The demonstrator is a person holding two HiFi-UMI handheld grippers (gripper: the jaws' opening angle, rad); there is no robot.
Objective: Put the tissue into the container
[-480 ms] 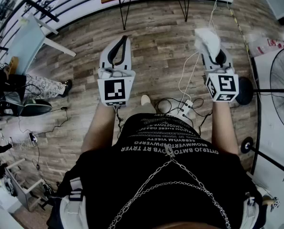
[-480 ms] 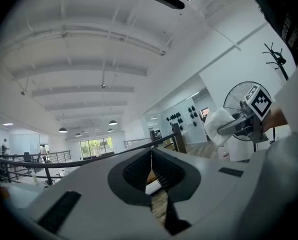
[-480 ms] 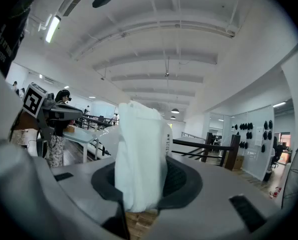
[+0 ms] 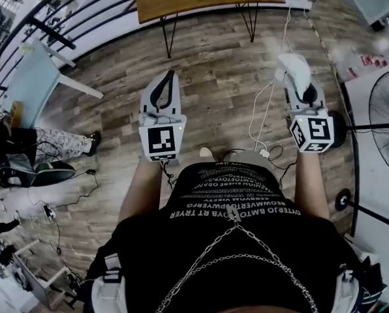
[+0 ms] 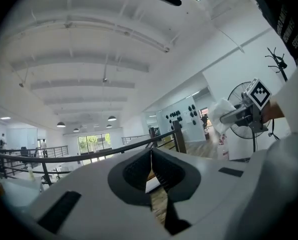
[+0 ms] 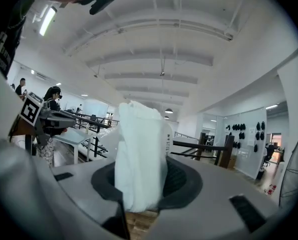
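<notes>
The jaws of the right gripper (image 6: 145, 186) are clamped on the white tissue (image 6: 139, 149), which stands folded between them and sticks out past their tips. The jaws of the left gripper (image 5: 151, 171) are together, with nothing between them. Both hang over the wooden floor (image 4: 220, 64).

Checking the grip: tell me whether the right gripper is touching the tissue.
Touching: the right gripper view shows the right gripper pinching the tissue between its jaws.

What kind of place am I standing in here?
Probably a large open-plan workspace or studio, not a home: a high ceiling with rows of round lamps, long metal railings like a mezzanine's, and a standing fan on a plank floor.
</notes>
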